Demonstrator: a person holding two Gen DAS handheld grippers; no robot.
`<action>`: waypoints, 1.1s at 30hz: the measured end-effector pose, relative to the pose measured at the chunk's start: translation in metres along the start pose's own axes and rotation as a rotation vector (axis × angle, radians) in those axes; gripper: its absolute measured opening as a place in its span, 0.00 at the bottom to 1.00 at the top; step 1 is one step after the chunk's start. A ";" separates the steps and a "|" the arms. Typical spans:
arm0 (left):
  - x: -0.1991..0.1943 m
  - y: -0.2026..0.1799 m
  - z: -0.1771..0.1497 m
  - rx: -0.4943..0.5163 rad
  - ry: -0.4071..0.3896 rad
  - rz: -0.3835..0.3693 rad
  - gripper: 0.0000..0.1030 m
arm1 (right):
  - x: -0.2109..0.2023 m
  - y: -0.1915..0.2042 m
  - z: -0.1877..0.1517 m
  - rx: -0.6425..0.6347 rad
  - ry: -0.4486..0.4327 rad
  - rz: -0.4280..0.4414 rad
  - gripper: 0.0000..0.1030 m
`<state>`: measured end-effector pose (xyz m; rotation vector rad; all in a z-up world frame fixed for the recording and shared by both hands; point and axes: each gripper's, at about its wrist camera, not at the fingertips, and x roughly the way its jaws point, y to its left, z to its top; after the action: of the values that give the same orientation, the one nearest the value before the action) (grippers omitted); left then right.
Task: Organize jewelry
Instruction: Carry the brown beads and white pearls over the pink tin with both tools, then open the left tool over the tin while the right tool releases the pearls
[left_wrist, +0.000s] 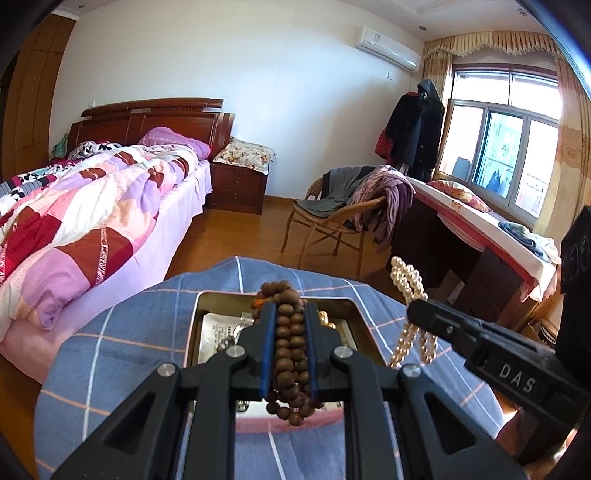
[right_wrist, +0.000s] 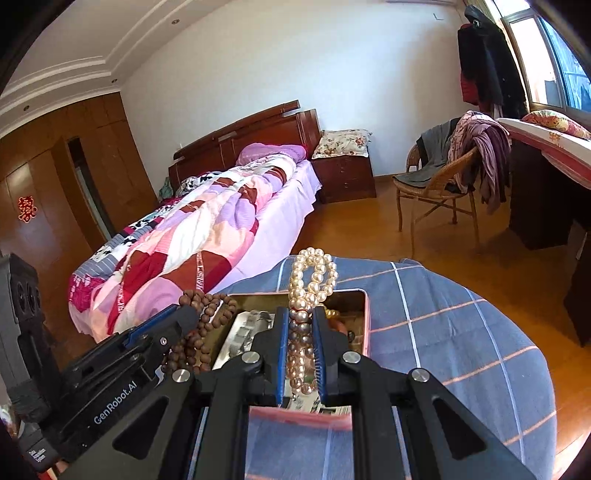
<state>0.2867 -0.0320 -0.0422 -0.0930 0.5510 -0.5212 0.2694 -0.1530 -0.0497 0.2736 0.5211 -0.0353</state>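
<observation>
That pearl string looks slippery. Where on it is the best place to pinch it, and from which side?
Pinch the pearl necklace across its bunched middle, coming from above, as the right gripper does now. The strands are doubled into a limp bundle narrow enough to fit between the two pads, with loops hanging free either end over the tin.

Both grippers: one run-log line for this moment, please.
left gripper: shut on wooden beads | right gripper: shut on pearls | both above open tin

Each view is taken close along its own fingers, angled down over the tin (left_wrist: 207, 295) (right_wrist: 364, 295); the bed (left_wrist: 92, 206) (right_wrist: 207, 221) and chair (left_wrist: 332, 218) (right_wrist: 436, 184) are shared.
</observation>
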 end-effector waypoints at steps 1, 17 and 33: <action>0.005 0.002 0.001 -0.007 0.003 0.000 0.15 | 0.006 -0.002 0.000 0.004 0.000 -0.002 0.12; 0.057 0.007 -0.016 -0.014 0.097 0.065 0.15 | 0.069 -0.005 -0.017 -0.087 0.077 -0.066 0.12; 0.058 -0.002 -0.024 0.080 0.055 0.227 0.91 | 0.050 -0.032 -0.017 0.036 -0.051 -0.115 0.24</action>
<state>0.3150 -0.0611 -0.0900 0.0603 0.5856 -0.3252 0.3013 -0.1774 -0.0968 0.2769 0.4853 -0.1635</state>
